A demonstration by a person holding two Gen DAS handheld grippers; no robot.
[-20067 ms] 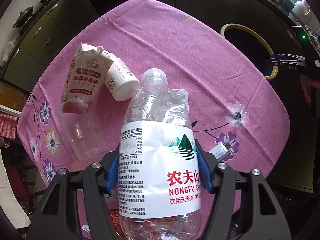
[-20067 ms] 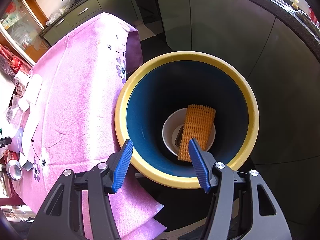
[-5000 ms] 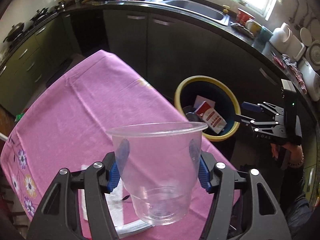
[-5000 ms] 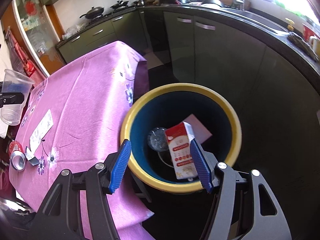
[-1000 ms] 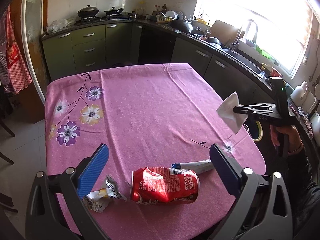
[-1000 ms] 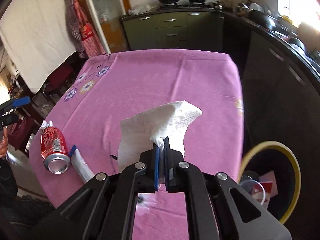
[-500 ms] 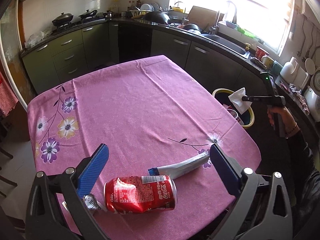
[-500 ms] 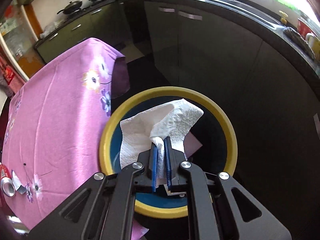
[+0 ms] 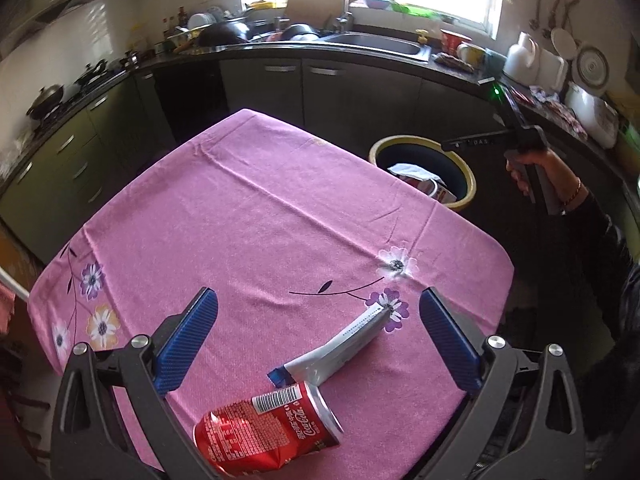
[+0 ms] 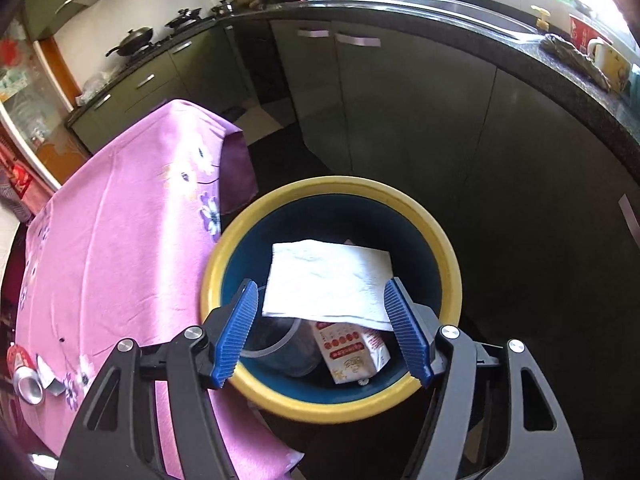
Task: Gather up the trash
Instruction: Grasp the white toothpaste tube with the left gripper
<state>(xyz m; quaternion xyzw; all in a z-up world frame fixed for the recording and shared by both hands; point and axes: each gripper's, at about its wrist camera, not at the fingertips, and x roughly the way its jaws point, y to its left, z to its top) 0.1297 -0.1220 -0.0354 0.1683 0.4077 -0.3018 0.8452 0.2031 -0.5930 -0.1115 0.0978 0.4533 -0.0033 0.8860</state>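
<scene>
My right gripper (image 10: 322,330) hangs over the yellow-rimmed bin (image 10: 450,258), its jaws opening with nothing pressed between them. A white paper napkin (image 10: 328,282) lies loose inside the bin on a red-and-white carton (image 10: 352,346) and a clear cup (image 10: 280,346). My left gripper (image 9: 318,338) is open above the near edge of the pink tablecloth (image 9: 240,216). Just below its fingers lie a crushed red cola can (image 9: 266,430) and a grey squeezed tube (image 9: 340,346). The bin (image 9: 466,178) also shows past the table's far corner in the left wrist view.
Dark kitchen cabinets (image 10: 400,120) curve behind the bin, with a sink and dishes on the counter (image 9: 372,42). A person's hand (image 9: 532,168) holds the right gripper's handle beside the bin. The can (image 10: 26,380) shows small at the table's end in the right wrist view.
The right gripper carried the napkin from over the table to the bin, opened, and the napkin dropped in. The left gripper swung across above the can and tube.
</scene>
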